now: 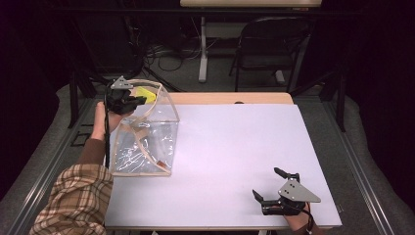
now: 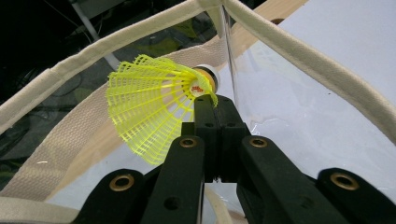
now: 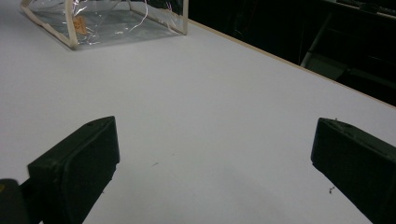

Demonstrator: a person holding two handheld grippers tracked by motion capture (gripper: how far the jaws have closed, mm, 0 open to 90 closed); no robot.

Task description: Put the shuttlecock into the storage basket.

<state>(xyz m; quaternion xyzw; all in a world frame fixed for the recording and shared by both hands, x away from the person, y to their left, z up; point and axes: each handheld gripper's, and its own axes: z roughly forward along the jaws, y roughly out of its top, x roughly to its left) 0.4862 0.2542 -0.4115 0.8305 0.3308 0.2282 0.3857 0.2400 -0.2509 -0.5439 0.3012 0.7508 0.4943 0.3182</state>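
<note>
A yellow mesh shuttlecock (image 2: 154, 100) with a white and orange cork is pinched by its skirt near the cork in my left gripper (image 2: 215, 105), which is shut on it. In the high view that left gripper (image 1: 137, 100) hangs over the open top of a clear plastic bag (image 1: 151, 139) with cream fabric trim, and the shuttlecock (image 1: 147, 94) shows yellow at the bag's rim. My right gripper (image 1: 266, 183) rests low near the table's front right, open with nothing between its jaws. The right gripper view shows the bag (image 3: 107, 21) far off at top left.
The white table (image 1: 235, 147) stretches wide between the bag and my right gripper. A small orange piece (image 1: 159, 160) lies inside the bag on its bottom. A wooden strip (image 1: 230, 98) edges the table's far side. A dark folding chair (image 1: 269, 44) stands beyond on the floor.
</note>
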